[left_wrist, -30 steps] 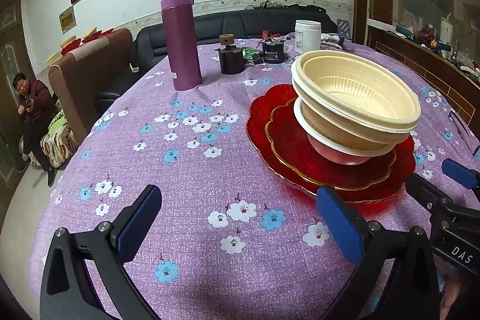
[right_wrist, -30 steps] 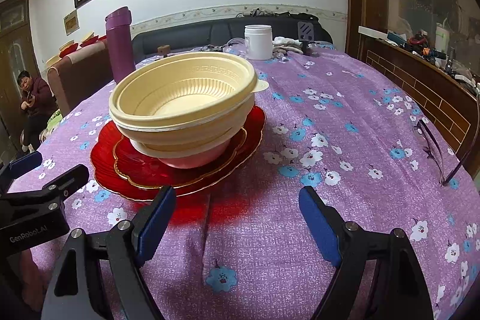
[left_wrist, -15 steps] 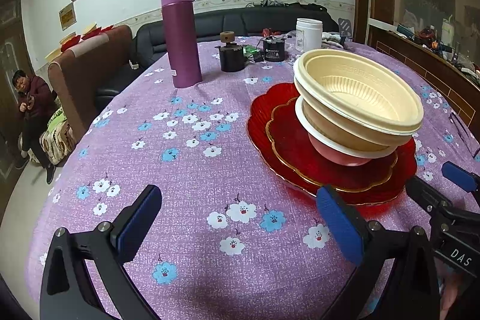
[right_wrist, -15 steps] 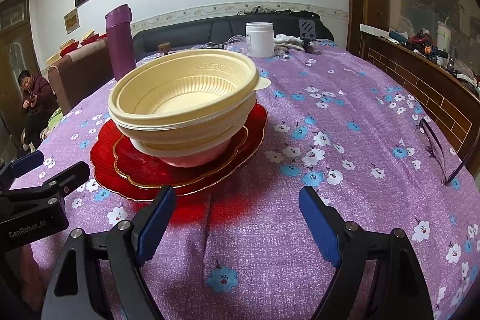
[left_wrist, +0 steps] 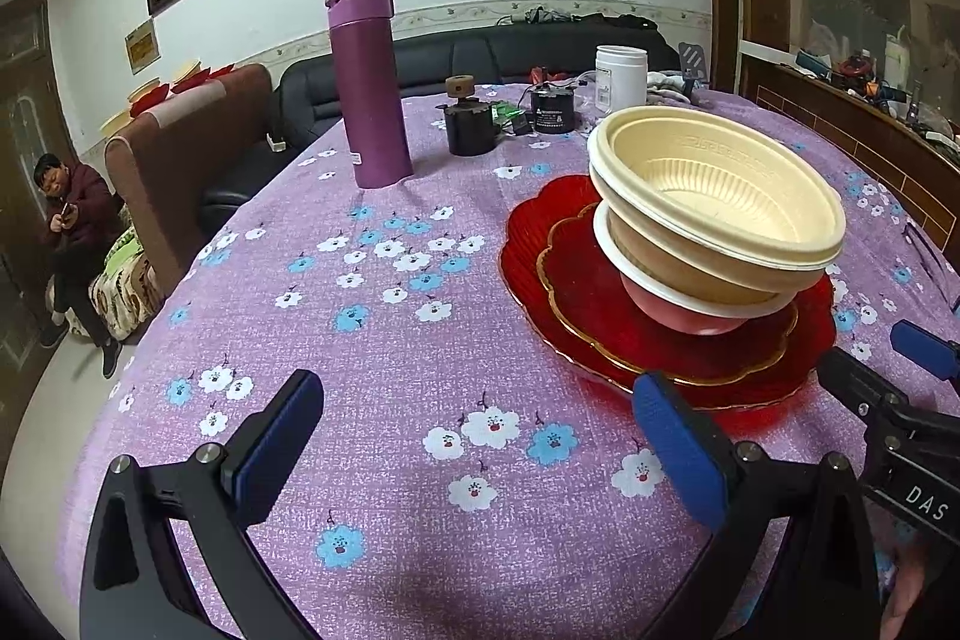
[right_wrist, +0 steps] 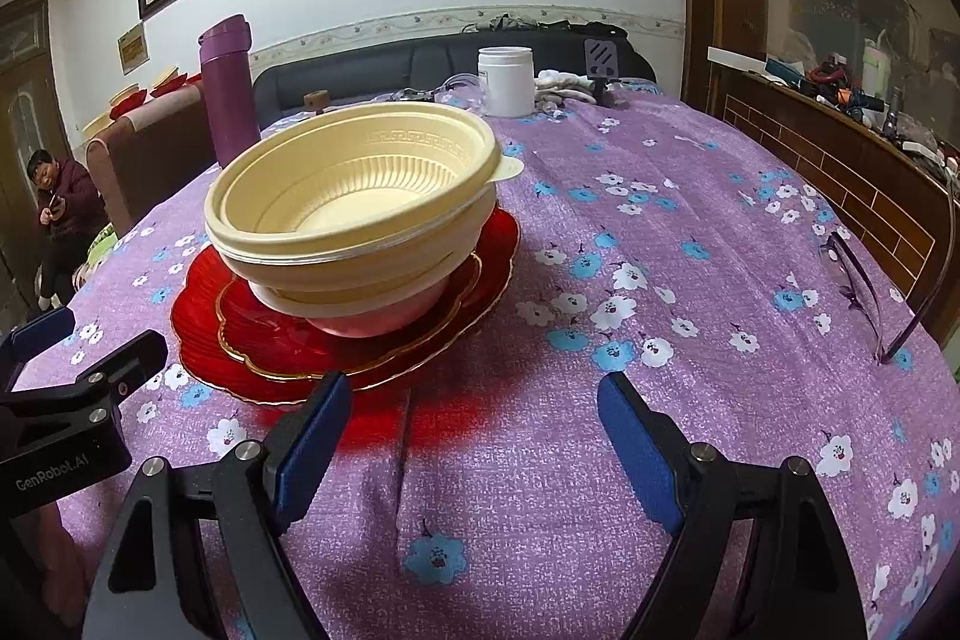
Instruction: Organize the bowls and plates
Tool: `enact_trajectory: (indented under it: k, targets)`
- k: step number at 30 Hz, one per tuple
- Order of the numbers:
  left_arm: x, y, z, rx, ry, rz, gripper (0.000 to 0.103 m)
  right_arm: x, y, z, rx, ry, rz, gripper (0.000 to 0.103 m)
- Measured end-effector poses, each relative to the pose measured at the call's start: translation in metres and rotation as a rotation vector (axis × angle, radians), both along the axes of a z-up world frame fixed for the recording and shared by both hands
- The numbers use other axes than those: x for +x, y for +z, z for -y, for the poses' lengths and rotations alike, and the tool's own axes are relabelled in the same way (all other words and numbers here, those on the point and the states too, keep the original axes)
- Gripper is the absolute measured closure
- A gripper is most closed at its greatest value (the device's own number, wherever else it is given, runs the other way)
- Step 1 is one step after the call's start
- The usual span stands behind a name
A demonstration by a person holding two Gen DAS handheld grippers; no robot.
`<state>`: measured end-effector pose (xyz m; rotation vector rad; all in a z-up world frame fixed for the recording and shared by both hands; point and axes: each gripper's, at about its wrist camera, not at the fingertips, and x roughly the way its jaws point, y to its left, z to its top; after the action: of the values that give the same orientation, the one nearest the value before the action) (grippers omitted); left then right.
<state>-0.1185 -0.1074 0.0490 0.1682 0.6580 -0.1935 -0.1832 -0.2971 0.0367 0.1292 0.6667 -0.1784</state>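
Observation:
Two red plates (left_wrist: 576, 274) (right_wrist: 252, 340) lie stacked on the purple flowered tablecloth, the smaller gold-rimmed one on top. On them stands a nest of bowls: a pink bowl (left_wrist: 690, 316) (right_wrist: 384, 319) at the bottom and cream bowls (left_wrist: 720, 184) (right_wrist: 354, 196) inside it. My left gripper (left_wrist: 474, 436) is open and empty, near the table's front edge, left of the stack. My right gripper (right_wrist: 474, 430) is open and empty, in front and right of the stack. Each gripper shows at the edge of the other's view.
A tall purple flask (left_wrist: 369, 82) stands at the back left. A black holder (left_wrist: 471, 127), a black box (left_wrist: 552, 112) and a white jar (left_wrist: 621, 79) (right_wrist: 507, 79) stand at the back. Glasses (right_wrist: 864, 292) lie at the right edge. A sofa and a seated person (left_wrist: 66, 232) are beyond.
Both grippers stay open and almost still. The views have shifted only slightly; the stack has not moved.

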Motion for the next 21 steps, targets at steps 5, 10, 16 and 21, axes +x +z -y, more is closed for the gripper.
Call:
enact_trajectory:
  k: [5,10,16,21]
  targets:
    - [-0.0004,-0.0002,0.0008,0.007,0.002,0.005,0.0,-0.0001,0.0,0.0002,-0.001,0.0,0.0,0.016]
    - [-0.0006,0.0002,0.0012,0.007,0.002,0.006,0.0,-0.0001,0.0001,0.0001,0.0,0.0,0.0,0.016]
    - [-0.0004,0.0002,0.0013,0.009,0.002,0.007,0.0,0.0,-0.0001,0.0006,-0.001,-0.001,0.0,0.016]
    - [-0.0006,0.0004,0.0013,0.006,0.0,0.005,0.0,-0.0001,-0.0002,0.0012,-0.001,-0.003,0.0,0.016]
